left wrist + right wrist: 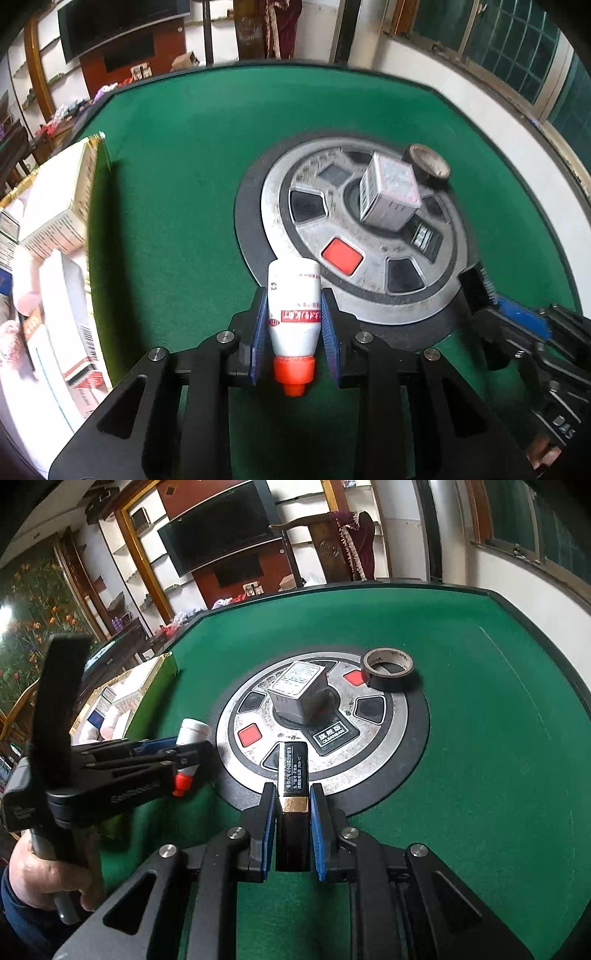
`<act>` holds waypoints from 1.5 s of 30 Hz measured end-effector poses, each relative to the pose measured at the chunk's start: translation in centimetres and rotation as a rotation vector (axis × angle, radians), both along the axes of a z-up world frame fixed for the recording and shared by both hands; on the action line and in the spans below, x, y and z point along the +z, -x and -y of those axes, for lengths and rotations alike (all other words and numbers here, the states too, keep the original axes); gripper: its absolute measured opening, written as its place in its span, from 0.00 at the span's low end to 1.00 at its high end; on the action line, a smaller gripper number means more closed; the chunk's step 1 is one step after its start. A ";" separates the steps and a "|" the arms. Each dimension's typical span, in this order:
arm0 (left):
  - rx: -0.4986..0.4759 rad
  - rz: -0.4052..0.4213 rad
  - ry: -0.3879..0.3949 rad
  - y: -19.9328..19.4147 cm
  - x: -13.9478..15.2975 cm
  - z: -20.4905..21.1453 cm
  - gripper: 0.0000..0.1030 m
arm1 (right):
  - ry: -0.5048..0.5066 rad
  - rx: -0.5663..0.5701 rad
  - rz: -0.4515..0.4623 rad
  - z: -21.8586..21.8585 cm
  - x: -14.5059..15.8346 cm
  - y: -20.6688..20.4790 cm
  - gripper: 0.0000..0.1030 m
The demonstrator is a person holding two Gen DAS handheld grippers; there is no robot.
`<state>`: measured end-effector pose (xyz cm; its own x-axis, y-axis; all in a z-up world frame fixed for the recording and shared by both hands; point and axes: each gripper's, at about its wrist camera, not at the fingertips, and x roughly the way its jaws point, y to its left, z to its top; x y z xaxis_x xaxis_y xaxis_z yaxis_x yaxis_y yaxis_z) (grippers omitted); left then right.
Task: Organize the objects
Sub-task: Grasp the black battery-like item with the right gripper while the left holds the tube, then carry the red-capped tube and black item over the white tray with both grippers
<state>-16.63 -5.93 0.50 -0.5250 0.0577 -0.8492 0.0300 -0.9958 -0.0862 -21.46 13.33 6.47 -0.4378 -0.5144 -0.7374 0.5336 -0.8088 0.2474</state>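
Left gripper (294,325) clamps a white bottle (294,306), red cap toward the camera; right gripper (293,825) grips a black box (293,805). Both hover over the green table (177,184). At ten o'clock, the bin (55,221) already holds several packages. Farther, a grey box (299,692) and tape (388,666) wait on the hub at one o'clock, seemingly unsorted.

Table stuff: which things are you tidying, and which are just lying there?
Being tidied:
white bottle in the left claw
black box in the right claw
grey box
tape roll
storage bin

Just there:
round metal hub
TV
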 end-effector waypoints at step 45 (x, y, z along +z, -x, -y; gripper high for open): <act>0.179 -0.261 -0.149 -11.0 7.5 11.8 0.26 | 0.111 0.205 -0.043 5.0 1.7 -5.0 0.16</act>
